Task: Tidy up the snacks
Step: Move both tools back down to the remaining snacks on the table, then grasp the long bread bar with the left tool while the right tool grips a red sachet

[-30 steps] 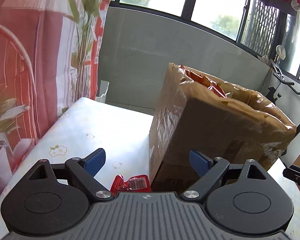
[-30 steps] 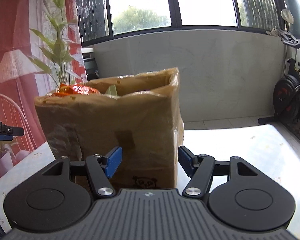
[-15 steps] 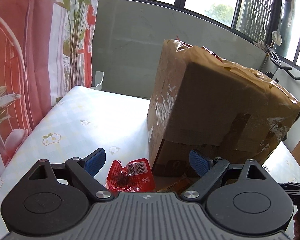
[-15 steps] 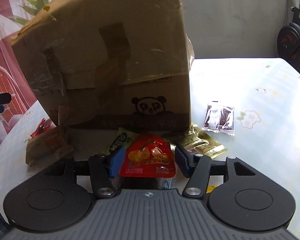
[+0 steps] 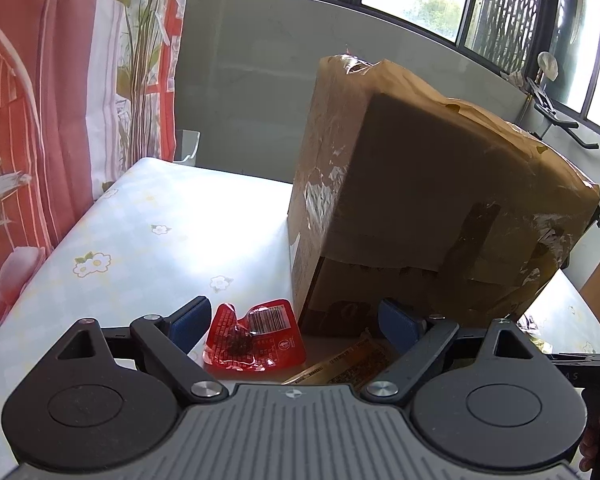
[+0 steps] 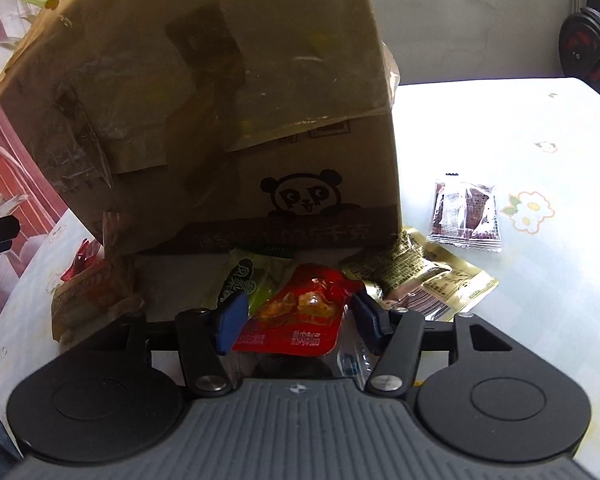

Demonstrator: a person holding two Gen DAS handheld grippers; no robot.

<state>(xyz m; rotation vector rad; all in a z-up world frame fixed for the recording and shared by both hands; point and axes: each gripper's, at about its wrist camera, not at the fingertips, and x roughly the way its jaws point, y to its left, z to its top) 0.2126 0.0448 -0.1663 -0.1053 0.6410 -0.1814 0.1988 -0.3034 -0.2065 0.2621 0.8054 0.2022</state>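
The right hand-held gripper point(image 6: 296, 316) tilts down over a red snack pouch point(image 6: 300, 316); its jaws have just been closing, the pouch sits between them, pads not clearly pressing. At 12 o'clock the cardboard box point(image 6: 228, 112) blocks the way. At 2 o'clock lie one gold packet point(image 6: 432, 276) and one dark packet point(image 6: 464, 216), with open table point(image 6: 540, 300) past them. The left hand-held gripper point(image 5: 292, 324) hangs wide apart over one red jelly pack point(image 5: 256, 340), with free table at 10 o'clock.
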